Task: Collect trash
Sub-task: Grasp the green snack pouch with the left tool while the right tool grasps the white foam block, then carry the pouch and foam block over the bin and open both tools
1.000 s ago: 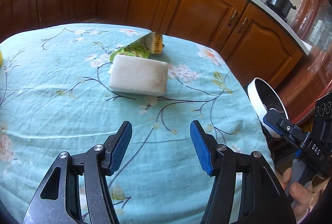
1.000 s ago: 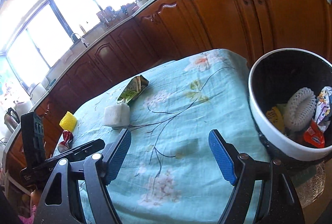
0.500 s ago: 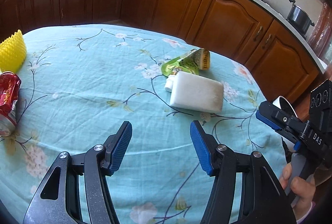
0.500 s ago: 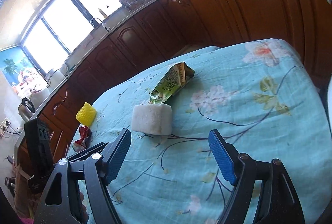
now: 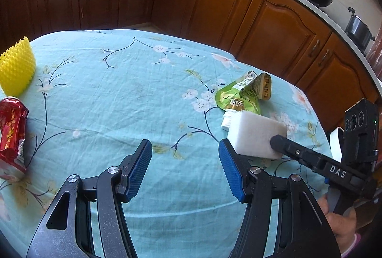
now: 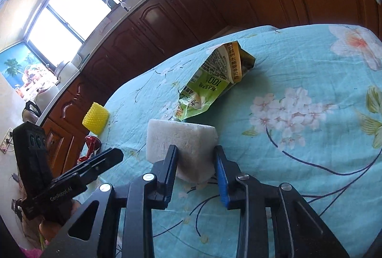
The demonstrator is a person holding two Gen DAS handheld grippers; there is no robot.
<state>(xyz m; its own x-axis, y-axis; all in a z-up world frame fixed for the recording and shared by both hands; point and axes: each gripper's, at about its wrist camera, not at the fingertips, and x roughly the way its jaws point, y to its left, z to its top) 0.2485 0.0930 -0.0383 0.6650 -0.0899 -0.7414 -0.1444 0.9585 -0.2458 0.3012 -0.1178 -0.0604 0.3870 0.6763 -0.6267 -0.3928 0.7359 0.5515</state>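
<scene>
A kitchen table under a blue flowered cloth [image 5: 114,95]. The right gripper [image 6: 194,157] has its jaws clenched on the near end of a white sponge block [image 6: 181,138], which seems to rest on the cloth. Just behind the sponge lies a green drink pouch [image 6: 210,88], its cap near or touching the sponge. To lift well, the grip looks shallow, so raising straight up and slowly should keep the soft block from slipping or dragging the pouch along.

The left gripper [image 5: 185,167] hovers left of the sponge with its jaws released and nothing between them. Far left of the sponge, at the table's edge, stand a yellow spiky cup [image 5: 16,67] and a crushed red can [image 5: 12,136]. Wide bare cloth lies between them and the sponge, so there is room to move; wooden cabinets [image 5: 214,9] stand beyond the table
</scene>
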